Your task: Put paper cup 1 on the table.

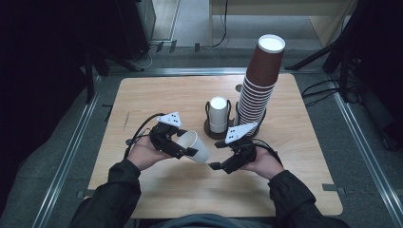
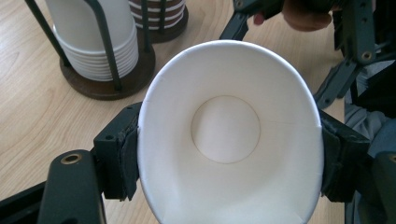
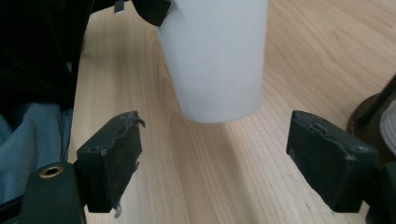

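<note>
Pinching a white paper cup (image 2: 229, 135) by its rim, the left gripper (image 1: 178, 142) held it sideways above the table; the right gripper (image 3: 215, 163), jaws wide and empty, faced its base. Judging so, one cup was taken and its handover or placing remained.

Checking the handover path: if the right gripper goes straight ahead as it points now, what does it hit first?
Probably the base of the white cup, held by the left gripper. The right gripper is open and aimed at it; depth unclear.
</note>
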`<state>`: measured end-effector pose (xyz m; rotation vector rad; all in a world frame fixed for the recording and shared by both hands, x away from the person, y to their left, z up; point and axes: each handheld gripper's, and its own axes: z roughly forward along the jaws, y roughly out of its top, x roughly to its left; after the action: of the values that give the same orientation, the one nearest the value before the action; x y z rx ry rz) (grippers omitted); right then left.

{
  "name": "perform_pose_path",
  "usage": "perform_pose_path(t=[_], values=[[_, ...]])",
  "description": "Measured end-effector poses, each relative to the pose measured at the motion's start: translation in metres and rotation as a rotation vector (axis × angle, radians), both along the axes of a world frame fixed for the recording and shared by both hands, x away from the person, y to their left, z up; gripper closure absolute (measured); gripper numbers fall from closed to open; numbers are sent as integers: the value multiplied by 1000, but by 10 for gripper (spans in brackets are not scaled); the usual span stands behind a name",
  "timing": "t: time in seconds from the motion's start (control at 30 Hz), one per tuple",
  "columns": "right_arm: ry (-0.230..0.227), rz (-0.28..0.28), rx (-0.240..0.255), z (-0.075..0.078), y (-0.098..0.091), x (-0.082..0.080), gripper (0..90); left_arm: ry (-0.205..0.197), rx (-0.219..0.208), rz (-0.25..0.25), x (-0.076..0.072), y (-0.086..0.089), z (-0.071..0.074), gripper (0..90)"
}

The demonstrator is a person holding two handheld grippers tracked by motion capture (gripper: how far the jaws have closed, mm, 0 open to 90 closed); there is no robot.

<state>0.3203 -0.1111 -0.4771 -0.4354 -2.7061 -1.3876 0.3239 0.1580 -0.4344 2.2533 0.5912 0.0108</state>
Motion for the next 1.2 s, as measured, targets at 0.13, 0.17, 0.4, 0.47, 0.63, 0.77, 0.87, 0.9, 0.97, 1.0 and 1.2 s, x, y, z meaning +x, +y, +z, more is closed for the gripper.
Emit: perform_pose_path(t=[0.13,0.17,0.4,0.47,0.63,0.77,0.87,0.9,0.97,1.0,1.2], values=[[-13,-35,-4,1,-4,2,181,2,12,4,2,4,0,236],[-11,-46,-9,0,-5,2,181,3,15,4,2,6,-1,236],[-19,-88,-33,-1,-6,4,177,7,35,36,7,17,-1,236],[-16,-98,-53,-2,-7,5,177,12,43,42,8,20,-1,236],[-4,-128,-84,-4,-9,9,182,20,57,65,11,29,-1,236],[0,-131,-86,-5,-11,10,188,23,74,90,13,37,-1,236],[-4,-125,-89,-6,-11,11,193,24,82,113,14,41,0,236],[-7,-125,-89,-6,-11,11,193,25,84,120,15,43,1,235],[-8,-129,-90,-5,-12,12,193,24,91,133,15,47,1,235],[-7,-132,-87,-5,-12,13,194,23,96,140,16,50,1,235],[-7,-123,-93,-7,-10,15,197,22,130,191,16,65,2,235]])
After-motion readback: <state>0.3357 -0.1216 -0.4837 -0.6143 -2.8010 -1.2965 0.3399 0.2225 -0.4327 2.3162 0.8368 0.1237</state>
